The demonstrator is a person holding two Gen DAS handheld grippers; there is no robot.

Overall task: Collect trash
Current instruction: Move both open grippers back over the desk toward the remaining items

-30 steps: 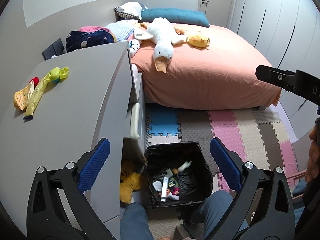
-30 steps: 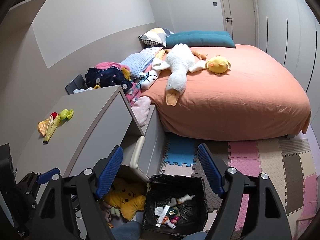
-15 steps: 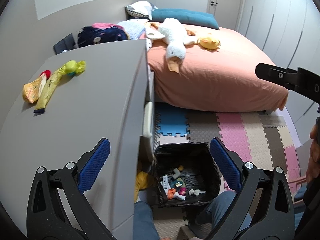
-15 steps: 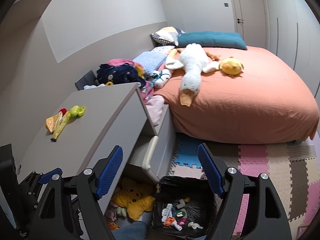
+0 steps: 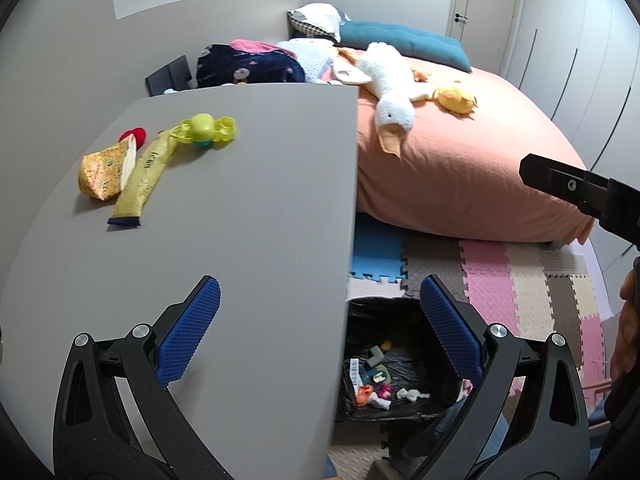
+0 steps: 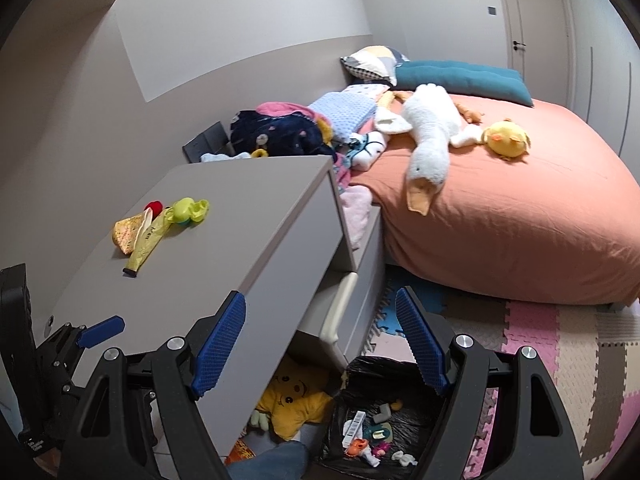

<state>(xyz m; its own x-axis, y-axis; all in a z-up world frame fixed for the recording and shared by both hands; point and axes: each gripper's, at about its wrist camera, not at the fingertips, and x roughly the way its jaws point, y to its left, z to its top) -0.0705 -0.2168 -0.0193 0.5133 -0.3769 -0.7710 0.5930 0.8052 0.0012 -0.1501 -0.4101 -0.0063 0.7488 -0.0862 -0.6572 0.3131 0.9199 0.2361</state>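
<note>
We have swung our empty left gripper [image 5: 320,312], jaws wide apart, from above the black-lined trash bin [image 5: 394,364] to over the grey dresser top [image 5: 240,200], so the yellow wrappers [image 5: 120,174] now lie ahead-left of its jaws, likely next; right gripper [image 6: 322,338] is also spread, empty.

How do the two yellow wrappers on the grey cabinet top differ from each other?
The long yellow wrapper is narrow and flat, with a dark band at its near end; the short yellow wrapper is wider, looks puffed, and is torn open at its far end. The long one touches the green toy; the short one lies beside the red object. Both lie side by side on the cabinet top, untouched.
</note>
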